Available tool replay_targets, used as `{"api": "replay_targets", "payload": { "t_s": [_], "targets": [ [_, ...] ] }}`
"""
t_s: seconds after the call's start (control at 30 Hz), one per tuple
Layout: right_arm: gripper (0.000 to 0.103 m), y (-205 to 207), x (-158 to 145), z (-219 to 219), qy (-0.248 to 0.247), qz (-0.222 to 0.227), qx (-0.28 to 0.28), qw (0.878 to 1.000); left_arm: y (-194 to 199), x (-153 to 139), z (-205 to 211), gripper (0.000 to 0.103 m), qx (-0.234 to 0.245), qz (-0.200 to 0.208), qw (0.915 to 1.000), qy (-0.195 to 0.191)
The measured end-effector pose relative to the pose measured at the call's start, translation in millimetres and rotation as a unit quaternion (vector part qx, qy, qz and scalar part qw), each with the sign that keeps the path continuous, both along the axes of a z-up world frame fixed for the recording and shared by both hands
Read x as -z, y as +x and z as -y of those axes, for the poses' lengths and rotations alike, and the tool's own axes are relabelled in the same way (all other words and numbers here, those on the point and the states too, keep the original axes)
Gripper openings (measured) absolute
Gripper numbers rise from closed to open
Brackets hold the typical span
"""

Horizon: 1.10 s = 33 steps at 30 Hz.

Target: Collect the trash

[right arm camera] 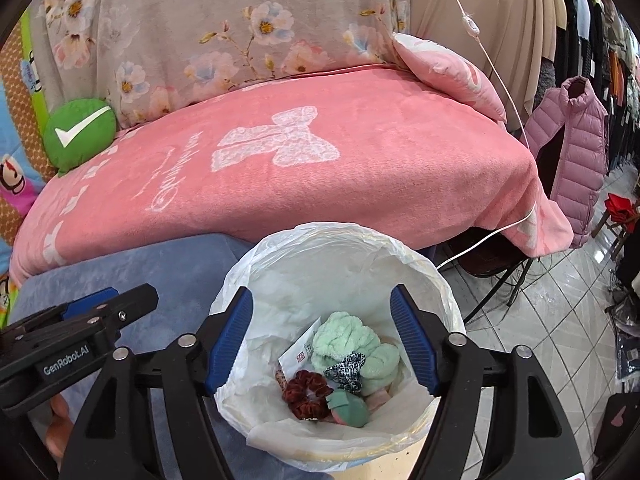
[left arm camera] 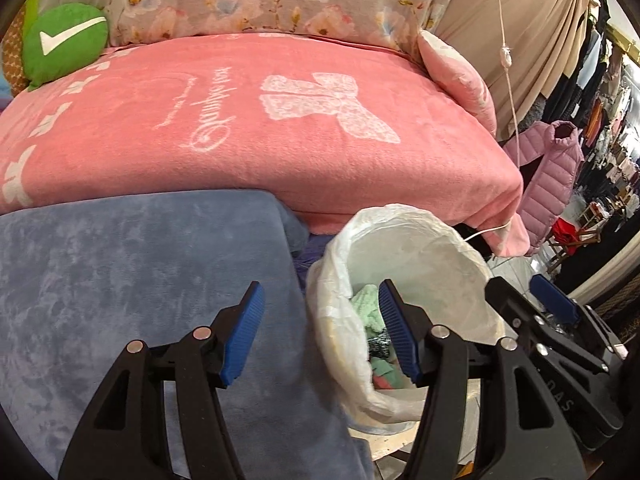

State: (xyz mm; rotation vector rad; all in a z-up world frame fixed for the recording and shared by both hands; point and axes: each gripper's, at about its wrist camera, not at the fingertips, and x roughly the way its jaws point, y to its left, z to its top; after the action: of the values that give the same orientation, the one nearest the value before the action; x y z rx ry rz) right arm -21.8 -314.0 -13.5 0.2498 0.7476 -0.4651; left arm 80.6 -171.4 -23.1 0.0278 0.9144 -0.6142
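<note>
A bin lined with a white plastic bag (right arm camera: 434,280) stands on the floor beside the bed. Inside lie a mint fluffy cloth (right arm camera: 346,340), a dark red scrunchie (right arm camera: 306,394), a leopard-print scrunchie (right arm camera: 346,372), a white card (right arm camera: 298,356) and a green and pink item (right arm camera: 346,404). My right gripper (right arm camera: 322,340) hangs over the bin mouth, open, nothing between its blue pads. My left gripper (left arm camera: 322,338) is open and empty, straddling the bin's left rim (left arm camera: 320,308) and the blue blanket (left arm camera: 140,280). The left gripper (right arm camera: 92,308) also shows at the right wrist view's left edge.
A pink blanket with a white bow (left arm camera: 260,128) covers the bed behind. A green check-mark cushion (left arm camera: 66,44) lies far left, a pink pillow (right arm camera: 448,72) far right. A white cable (right arm camera: 492,68) hangs down. A lilac puffer vest (right arm camera: 572,160), clothes racks and tiled floor (right arm camera: 540,320) are right.
</note>
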Motion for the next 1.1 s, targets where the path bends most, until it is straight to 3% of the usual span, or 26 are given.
{"api": "replay_targets", "payload": {
  "t_s": [0.23, 0.37, 0.73, 0.8, 0.83, 1.1],
  "targets": [
    [0.083, -4, 1, -26, -0.031, -0.022, -0.018, 0.999, 0, 9, -31, 0.058, -0.033, 0.004, 0.9992, 0.022],
    [0.084, -6, 2, -40, -0.054, -0.038, -0.018, 0.998, -1, 16, -45, 0.066, -0.058, 0.008, 0.9972, 0.046],
    [0.086, -18, 9, -57, -0.055, -0.047, -0.006, 0.997, -11, 27, -67, 0.067, -0.080, 0.019, 0.9935, 0.079],
    [0.090, -20, 10, -58, -0.054, -0.046, -0.006, 0.997, -14, 28, -68, 0.072, -0.079, 0.019, 0.9933, 0.082],
    [0.098, -20, 11, -58, -0.055, -0.047, -0.005, 0.997, -16, 29, -69, 0.078, -0.080, 0.021, 0.9930, 0.084],
    [0.096, -31, 17, -59, -0.068, -0.048, 0.002, 0.997, -22, 33, -72, 0.087, -0.090, 0.022, 0.9915, 0.091]
  ]
}}
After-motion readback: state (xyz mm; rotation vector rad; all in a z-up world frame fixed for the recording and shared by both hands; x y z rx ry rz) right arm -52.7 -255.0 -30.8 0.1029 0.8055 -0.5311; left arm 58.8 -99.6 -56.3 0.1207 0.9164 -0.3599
